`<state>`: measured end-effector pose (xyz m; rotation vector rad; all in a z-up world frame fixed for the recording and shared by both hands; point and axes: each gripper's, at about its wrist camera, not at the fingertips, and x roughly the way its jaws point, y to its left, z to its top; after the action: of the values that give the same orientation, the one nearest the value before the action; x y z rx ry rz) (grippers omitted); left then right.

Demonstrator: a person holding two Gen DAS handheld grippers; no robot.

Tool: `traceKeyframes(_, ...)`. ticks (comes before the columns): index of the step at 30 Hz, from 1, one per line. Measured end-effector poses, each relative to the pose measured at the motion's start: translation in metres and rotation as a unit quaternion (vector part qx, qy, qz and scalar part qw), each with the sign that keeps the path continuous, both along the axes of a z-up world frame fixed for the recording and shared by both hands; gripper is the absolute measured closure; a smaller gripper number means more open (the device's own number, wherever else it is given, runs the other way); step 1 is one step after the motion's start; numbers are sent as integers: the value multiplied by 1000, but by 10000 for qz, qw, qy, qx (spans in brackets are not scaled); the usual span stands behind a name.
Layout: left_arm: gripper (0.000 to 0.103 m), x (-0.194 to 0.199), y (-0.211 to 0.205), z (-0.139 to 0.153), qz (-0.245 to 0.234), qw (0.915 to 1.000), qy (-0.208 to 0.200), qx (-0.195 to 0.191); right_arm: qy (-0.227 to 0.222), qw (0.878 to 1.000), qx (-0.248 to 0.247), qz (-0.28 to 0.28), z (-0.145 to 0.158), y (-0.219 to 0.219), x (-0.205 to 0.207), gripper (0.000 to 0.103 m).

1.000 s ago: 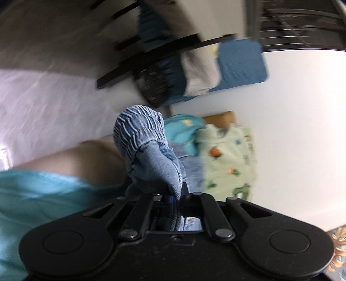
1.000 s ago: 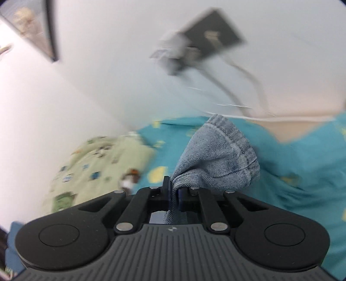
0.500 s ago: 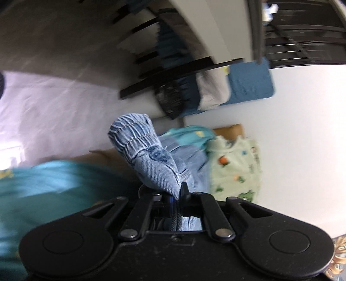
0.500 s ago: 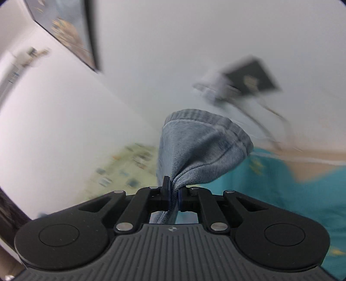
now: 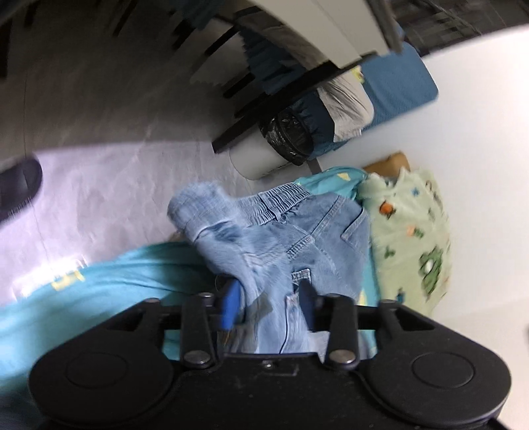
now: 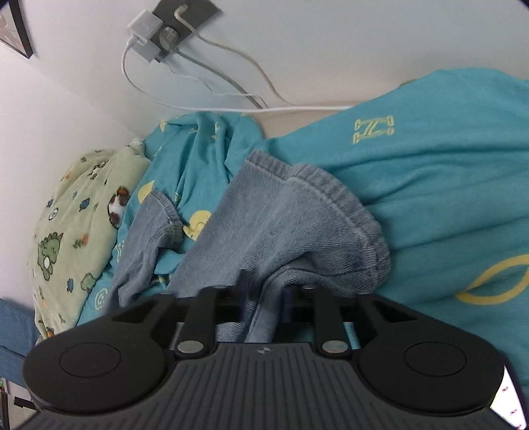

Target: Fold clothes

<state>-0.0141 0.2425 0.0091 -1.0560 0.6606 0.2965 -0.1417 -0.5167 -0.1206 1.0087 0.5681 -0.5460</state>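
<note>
A small pair of light blue denim trousers (image 5: 297, 238) with an elastic waistband lies crumpled on a teal sheet (image 5: 115, 281) printed with yellow shapes. My left gripper (image 5: 268, 297) is just above the waist end. Its jaws are opening, and denim hangs loosely between the pads without being pressed. In the right wrist view the denim leg hem (image 6: 291, 225) rests on the teal sheet (image 6: 429, 182). My right gripper (image 6: 264, 301) is also opening, with a fold of denim loose between its fingers.
A pale green dinosaur-print garment (image 6: 76, 225) lies bunched beside the denim, against the white wall. A wall socket (image 6: 172, 29) with chargers trails cables along the sheet's far edge. On the floor stand a bin with a black bag (image 5: 284, 139) and a dark slipper (image 5: 16, 188).
Both grippers were shut on the lifted denim; now their jaws have parted and the denim has sunk onto the teal sheet. The right gripper has come down toward the sheet.
</note>
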Motion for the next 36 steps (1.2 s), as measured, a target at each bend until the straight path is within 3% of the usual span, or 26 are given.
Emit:
traceKeyframes(4, 61, -12, -16, 21, -204, 9973, -279, 655, -39, 9995, -159, -263, 16, 3, -10, 57)
traceKeyframes(8, 58, -7, -45, 36, -726, 9896, -534, 1124, 108, 9954, -790, -525, 40, 12, -14, 50)
traceKeyframes(12, 57, 11, -90, 41, -1324, 9757, -707, 1596, 31, 9869, -1437, -731, 66, 15, -9, 40)
traceKeyframes(16, 57, 34, -134, 36, -1870, 9615, -811, 1845, -265, 9847, -1688, -353, 88, 25, 25, 38)
traceKeyframes(21, 57, 62, -179, 20, -2407, 9400, -741, 2302, -669, 9900, -1122, 523, 84, 52, 97, 36)
traceKeyframes(24, 57, 81, -198, 6, -2651, 9291, -621, 2502, -654, 9907, -715, 954, 68, 74, 149, 34)
traceKeyframes(31, 57, 118, -223, -30, -3017, 9113, -366, 2779, -487, 9913, 659, 1031, -16, 86, 237, 33)
traceKeyframes(34, 57, 129, -226, -49, -3127, 9077, -152, 2794, -223, 9920, 595, 1086, -38, 84, 258, 32)
traceKeyframes(36, 57, 133, -225, -59, -3147, 9051, -38, 2858, -298, 9929, 496, 1039, -42, 79, 266, 33)
